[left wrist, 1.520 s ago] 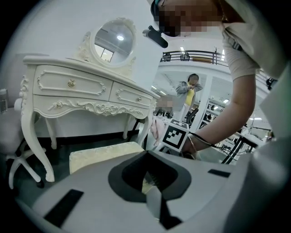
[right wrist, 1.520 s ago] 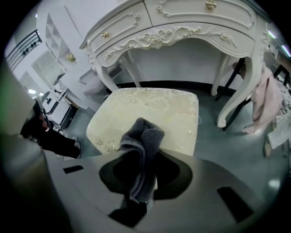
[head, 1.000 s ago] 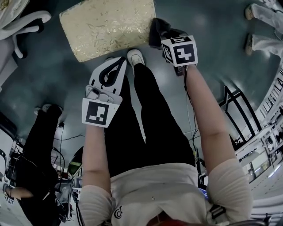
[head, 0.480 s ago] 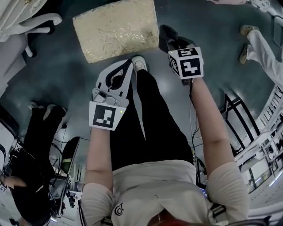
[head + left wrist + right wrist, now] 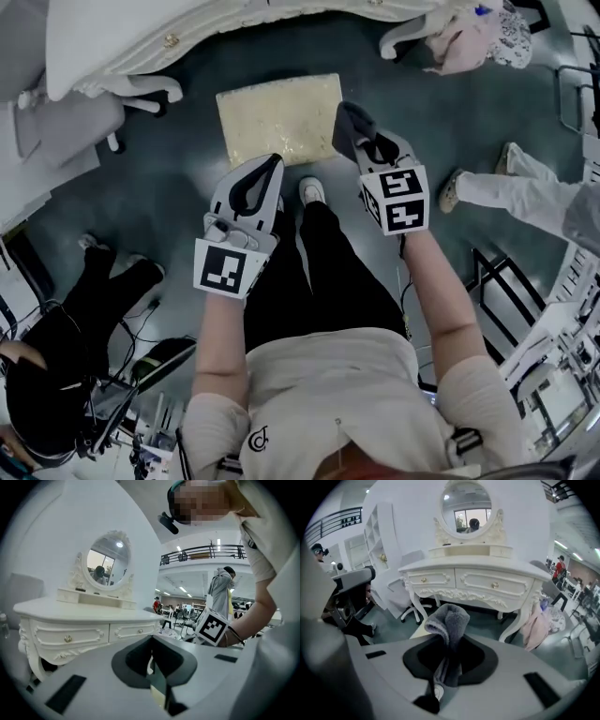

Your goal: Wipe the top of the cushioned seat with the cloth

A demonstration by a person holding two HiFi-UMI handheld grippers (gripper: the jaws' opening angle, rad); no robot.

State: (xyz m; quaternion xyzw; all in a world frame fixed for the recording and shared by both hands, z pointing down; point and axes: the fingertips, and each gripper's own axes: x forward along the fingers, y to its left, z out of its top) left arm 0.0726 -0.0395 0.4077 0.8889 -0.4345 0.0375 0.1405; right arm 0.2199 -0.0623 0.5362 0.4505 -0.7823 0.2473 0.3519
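Observation:
The cushioned seat has a pale gold patterned top and stands on the dark floor in front of me. My right gripper hangs at the seat's near right corner, shut on a grey cloth. In the right gripper view the cloth sticks up in a folded bunch from between the jaws of the right gripper. My left gripper is just short of the seat's near edge, jaws together and holding nothing. The left gripper view shows the left gripper shut, with the right gripper's marker cube beyond it.
A white dressing table with an oval mirror stands right behind the seat. A grey office chair is at the left, and a pink garment hangs at the table's right leg. Other people's legs stand nearby.
The head view has lifted, so the dressing table now shows and the seat looks smaller. Both grippers stay by the seat's near edge, and the cloth is still held.

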